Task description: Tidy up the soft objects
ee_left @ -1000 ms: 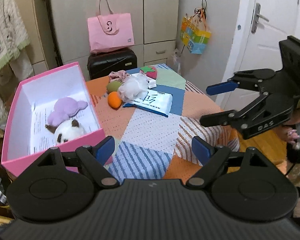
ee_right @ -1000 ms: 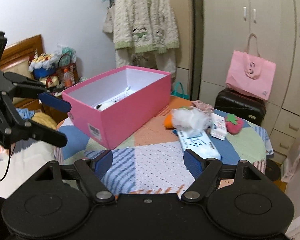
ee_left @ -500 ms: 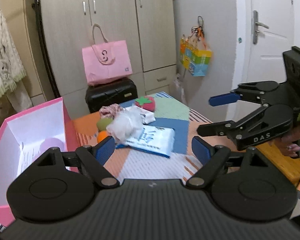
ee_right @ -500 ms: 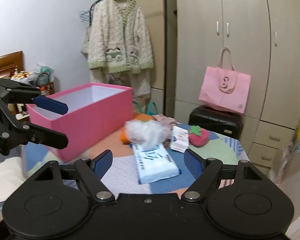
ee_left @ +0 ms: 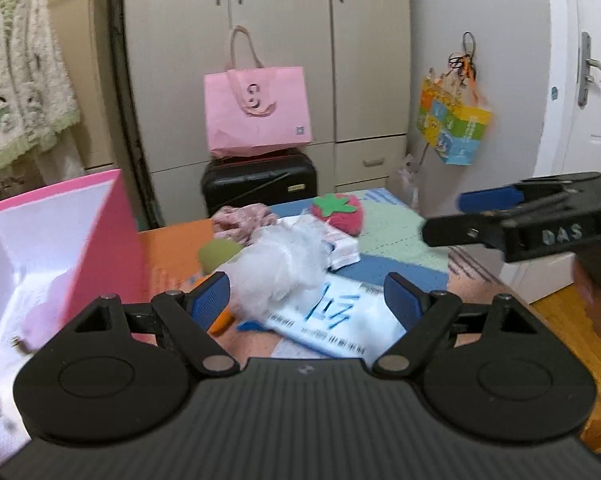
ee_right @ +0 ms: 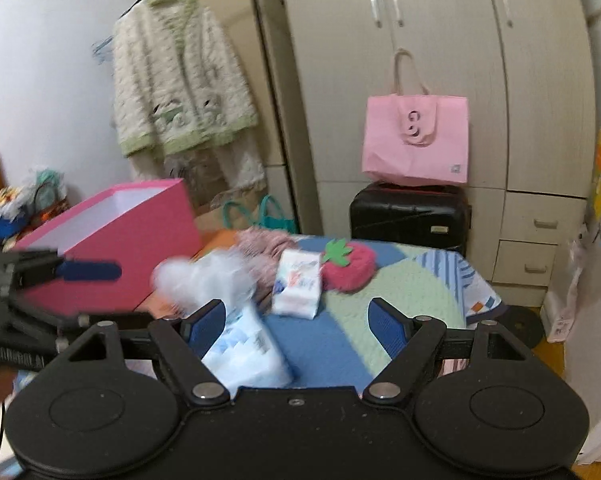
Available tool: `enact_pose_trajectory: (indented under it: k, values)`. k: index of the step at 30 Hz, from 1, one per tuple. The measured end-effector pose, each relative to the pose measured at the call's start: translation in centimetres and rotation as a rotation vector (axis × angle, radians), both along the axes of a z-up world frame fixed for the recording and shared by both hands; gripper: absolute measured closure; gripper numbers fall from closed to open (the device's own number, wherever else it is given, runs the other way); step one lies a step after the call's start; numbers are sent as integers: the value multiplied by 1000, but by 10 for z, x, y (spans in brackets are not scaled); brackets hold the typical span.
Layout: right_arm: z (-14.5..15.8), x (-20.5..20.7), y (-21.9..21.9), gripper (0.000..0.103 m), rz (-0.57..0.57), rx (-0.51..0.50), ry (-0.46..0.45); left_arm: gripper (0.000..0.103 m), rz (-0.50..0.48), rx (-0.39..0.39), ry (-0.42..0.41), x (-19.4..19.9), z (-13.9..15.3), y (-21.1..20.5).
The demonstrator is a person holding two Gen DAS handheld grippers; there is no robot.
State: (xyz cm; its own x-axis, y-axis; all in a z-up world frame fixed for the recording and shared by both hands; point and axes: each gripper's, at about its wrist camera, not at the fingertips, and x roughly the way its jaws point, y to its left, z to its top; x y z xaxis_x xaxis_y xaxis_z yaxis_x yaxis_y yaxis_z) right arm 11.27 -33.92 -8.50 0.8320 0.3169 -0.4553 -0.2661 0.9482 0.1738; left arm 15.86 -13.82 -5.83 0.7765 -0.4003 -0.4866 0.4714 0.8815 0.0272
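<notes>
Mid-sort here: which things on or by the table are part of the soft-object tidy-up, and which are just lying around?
For the job: pink box, white mesh puff, strawberry plush, pink fabric piece, green soft ball.

Just lying about: large tissue pack, small tissue pack, pink tote bag, black suitcase, hanging cardigan.

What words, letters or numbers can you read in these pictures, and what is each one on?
"DAS": on the right gripper, seen from the left wrist.
"3"-like cutout: on the pink tote bag.
Blue characters on the wipes pack: too blurred to read.
Lettering on the left gripper: too blurred.
</notes>
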Motion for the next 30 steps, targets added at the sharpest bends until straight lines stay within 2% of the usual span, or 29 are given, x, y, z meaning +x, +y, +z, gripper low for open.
enact_pose_trajectory:
  k: [3,9,12,16,24,30]
  values:
    - [-6,21,-5,20,-5,28,7,19,16,15,-20,13,-6,-12]
    - [-17,70,-1,22,-15,-46,20,19,99,100,-43,39,-20,-25]
    - [-18,92,-6,31,-30,-34,31,19,110,83,-21,42,-20,-18]
    - [-20,118,-16,37,-34,15,45,19,96,41,-15,41,-18,-12]
    - [-42,148,-8,38,-13,-7,100,19,124,80,25,56,-26,-23]
    - [-55,157,-10,38,-5,27,142,18,159,95,53,68,-32,-30]
